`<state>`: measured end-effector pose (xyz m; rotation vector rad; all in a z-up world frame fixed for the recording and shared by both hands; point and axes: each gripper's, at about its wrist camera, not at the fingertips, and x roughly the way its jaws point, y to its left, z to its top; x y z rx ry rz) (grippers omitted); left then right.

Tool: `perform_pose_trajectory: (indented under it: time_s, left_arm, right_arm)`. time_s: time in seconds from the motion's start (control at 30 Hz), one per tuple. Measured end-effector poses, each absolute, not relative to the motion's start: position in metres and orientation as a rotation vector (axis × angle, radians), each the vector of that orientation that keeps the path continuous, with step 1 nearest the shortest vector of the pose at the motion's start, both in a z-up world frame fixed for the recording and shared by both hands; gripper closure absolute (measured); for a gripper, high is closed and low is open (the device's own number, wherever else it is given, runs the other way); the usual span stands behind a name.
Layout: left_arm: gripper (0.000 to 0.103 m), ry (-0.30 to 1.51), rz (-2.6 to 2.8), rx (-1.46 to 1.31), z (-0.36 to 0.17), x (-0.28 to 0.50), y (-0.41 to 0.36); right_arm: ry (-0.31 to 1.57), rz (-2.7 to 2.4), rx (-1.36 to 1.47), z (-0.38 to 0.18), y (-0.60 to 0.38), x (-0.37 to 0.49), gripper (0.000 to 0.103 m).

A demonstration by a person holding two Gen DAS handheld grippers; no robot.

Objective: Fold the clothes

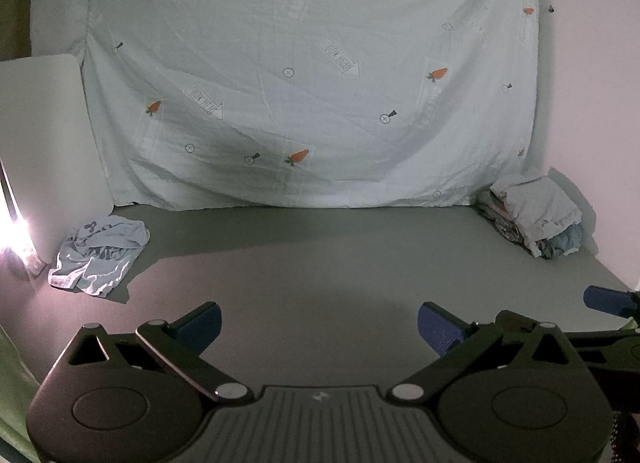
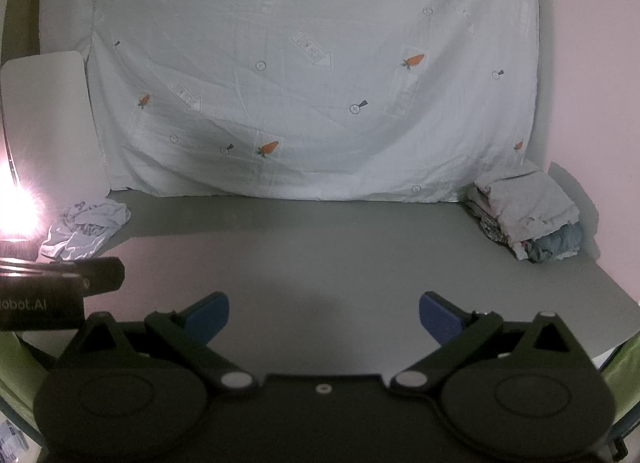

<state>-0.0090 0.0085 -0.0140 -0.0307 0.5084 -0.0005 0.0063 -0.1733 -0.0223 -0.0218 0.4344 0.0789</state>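
At about nine o'clock in both views a bright lamp glare (image 2: 14, 215) burns at the left edge, and just right of it one pale rounded board (image 1: 44, 135) stands upright against the backdrop. At its foot, near eight o'clock on the grey table (image 1: 320, 255), lies one crumpled light-blue garment (image 1: 98, 253), loose and unfolded, well apart from both claws.

Behind the table hangs one pale sheet (image 1: 312, 75) filling the ten-to-two span; in the left wrist view it shows six orange carrots, among small round marks and arrow-shaped labels.

The left claw (image 1: 318, 327) sits at six o'clock of its own view, its two blue-padded fingers (image 1: 200, 325) spread wide with only bare table between them: released, grasping nothing. The right claw (image 2: 324, 317) is likewise at six o'clock of its view, its two blue fingers (image 2: 440, 317) splayed and empty. From the right wrist view, part of the other device's black body shows at eight o'clock; from the left wrist view one blue fingertip of the right claw shows at four o'clock.

At three o'clock, in the table's far right corner against the pinkish wall (image 2: 592, 83), stands one stack of folded clothes (image 2: 528, 211), a pale grey piece on top and a blue one at the bottom; how many pieces it holds cannot be told.
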Motion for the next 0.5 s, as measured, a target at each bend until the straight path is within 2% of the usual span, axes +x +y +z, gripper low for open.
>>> perform_pose_trajectory:
  time_s: [0.5]
  left_arm:
    - [0.000,0.521,0.011,-0.028,-0.014,0.000,0.006]
  right_arm:
    - [0.439,0.088,-0.025,-0.029,-0.178,0.017,0.000]
